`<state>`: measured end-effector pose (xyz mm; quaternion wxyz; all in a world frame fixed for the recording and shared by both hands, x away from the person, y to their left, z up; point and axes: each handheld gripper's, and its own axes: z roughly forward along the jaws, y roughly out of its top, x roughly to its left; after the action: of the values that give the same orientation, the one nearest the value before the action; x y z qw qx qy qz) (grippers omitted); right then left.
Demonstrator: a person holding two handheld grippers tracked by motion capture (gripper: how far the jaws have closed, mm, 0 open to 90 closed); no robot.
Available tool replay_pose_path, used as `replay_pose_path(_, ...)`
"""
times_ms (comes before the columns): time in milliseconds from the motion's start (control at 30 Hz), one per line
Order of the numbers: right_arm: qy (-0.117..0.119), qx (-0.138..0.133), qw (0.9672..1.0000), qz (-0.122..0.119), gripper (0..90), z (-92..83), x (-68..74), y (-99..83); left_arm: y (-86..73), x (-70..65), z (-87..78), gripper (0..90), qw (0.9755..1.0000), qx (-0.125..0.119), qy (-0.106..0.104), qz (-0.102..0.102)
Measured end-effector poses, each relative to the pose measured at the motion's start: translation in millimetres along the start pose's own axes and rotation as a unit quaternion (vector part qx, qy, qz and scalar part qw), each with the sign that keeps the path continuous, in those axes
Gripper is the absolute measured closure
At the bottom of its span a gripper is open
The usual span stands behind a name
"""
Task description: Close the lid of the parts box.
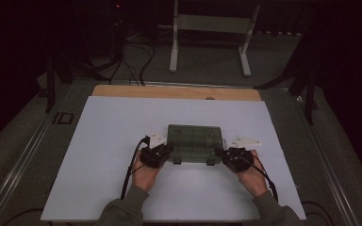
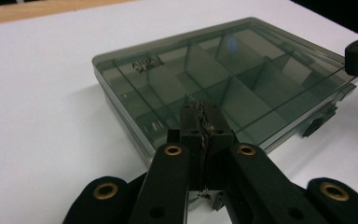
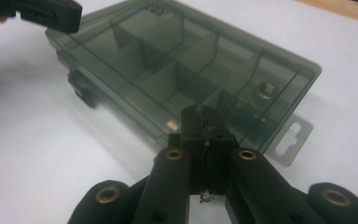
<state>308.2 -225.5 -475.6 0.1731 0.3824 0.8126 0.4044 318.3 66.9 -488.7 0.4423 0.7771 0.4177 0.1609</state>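
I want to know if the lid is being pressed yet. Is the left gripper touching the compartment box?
Cannot tell. In the left gripper view the shut left gripper overlaps the compartment box at its near edge, but no contact or gap shows plainly.

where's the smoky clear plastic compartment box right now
In the high view the smoky clear plastic compartment box lies mid-table on the white sheet, between both grippers.
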Motion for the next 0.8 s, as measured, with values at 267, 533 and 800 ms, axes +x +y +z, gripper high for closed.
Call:
replay_pose_path(267, -0.001, 0.012, 0.9999, 0.003, 89.7, 2.8, 2.1, -9.0, -6.5, -2.3, 2.2, 90.0, 1.0, 0.008, 0.001, 0.005)
replay_pose_path(533, -0.01, 0.03, 0.9994, -0.01, 89.6, -2.2, 6.1, -18.1, -8.4, -3.4, 2.5, 90.0, 1.0, 0.008, 0.001, 0.004)
replay_pose_path(800, -0.015, 0.037, 0.9992, -0.008, 89.7, -1.4, 4.2, -22.7, -8.5, -4.0, 2.8, 89.9, 1.0, 0.008, 0.002, 0.002)
